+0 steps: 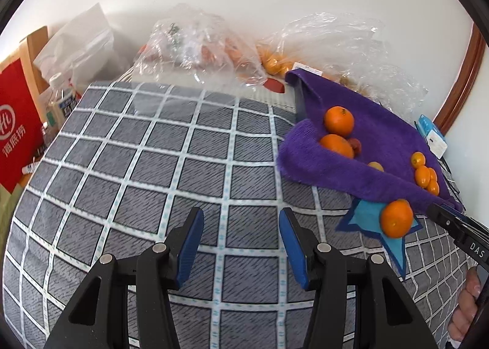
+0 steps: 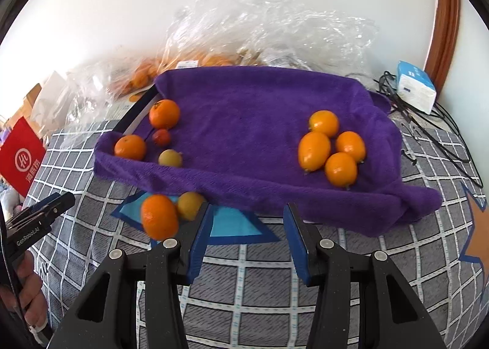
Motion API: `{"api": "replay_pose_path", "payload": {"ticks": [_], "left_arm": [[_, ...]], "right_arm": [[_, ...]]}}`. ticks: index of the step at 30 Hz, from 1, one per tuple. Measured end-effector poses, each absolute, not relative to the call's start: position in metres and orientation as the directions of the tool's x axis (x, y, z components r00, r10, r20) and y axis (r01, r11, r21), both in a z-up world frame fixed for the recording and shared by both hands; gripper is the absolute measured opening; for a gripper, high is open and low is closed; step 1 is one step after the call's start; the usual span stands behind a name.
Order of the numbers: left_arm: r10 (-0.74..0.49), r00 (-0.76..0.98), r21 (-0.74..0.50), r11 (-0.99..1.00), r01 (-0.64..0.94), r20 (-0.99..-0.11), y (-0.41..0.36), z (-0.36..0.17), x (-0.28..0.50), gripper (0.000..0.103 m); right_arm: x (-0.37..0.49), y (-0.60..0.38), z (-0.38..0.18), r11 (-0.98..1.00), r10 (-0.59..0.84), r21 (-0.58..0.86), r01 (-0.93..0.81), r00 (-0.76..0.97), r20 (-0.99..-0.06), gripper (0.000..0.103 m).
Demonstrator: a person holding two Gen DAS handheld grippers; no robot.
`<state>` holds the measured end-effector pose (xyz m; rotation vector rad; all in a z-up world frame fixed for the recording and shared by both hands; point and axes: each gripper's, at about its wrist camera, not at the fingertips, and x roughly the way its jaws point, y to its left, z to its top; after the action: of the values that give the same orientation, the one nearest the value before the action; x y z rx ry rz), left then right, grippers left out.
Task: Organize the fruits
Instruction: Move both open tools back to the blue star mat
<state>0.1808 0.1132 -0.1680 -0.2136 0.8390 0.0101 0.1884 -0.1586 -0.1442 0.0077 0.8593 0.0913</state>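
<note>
Four oval orange kumquats (image 2: 331, 147) sit grouped on the purple towel-lined tray (image 2: 244, 110); the round orange mandarin (image 2: 159, 217) and a yellowish fruit (image 2: 190, 205) remain outside on the checked surface (image 2: 244, 275). The jaws of both the left gripper (image 1: 241, 245) and the right gripper (image 2: 244, 242) stand partly open, empty.

The right gripper (image 2: 246, 239) is hovering with its jaws parted and nothing between them, over the checked cloth (image 2: 250, 287) just near of the purple towel (image 2: 244, 122). On the towel four kumquats (image 2: 331, 147) are sitting clustered at the right, while two oranges (image 2: 164, 113), a small red fruit (image 2: 161, 137) and a yellowish fruit (image 2: 170, 158) are lying at the far left. Off the towel's near left edge, an orange (image 2: 159, 217) and a yellow fruit (image 2: 190, 205) are resting touching each other on a blue star patch (image 2: 235, 225), and the left gripper (image 2: 42, 214) is showing at the left edge, a hand (image 2: 29, 294) holding it
</note>
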Motion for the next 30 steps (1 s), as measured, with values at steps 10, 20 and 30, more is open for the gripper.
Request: {"api": "replay_pose_path", "payload": {"ticks": [10,20,30], "left_arm": [[-0.063,0.713,-0.195,0.975,-0.105,-0.698,0.115,-0.168,0.172,0.052],[-0.081,0.701,-0.255,0.956,-0.148,-0.709,0.127,-0.172,0.174,0.052],[-0.07,0.702,-0.225,0.966,-0.131,-0.708,0.12,-0.172,0.173,0.053]], "right_arm": [[0.188,-0.127,-0.151,0.985,0.154,0.07,-0.155,0.633,-0.759,0.048],[0.196,-0.121,-0.161,0.983,0.154,0.06,-0.171,0.618,-0.771,0.046],[0.201,-0.139,-0.167,0.985,0.163,0.092,-0.147,0.608,-0.777,0.044]]}}
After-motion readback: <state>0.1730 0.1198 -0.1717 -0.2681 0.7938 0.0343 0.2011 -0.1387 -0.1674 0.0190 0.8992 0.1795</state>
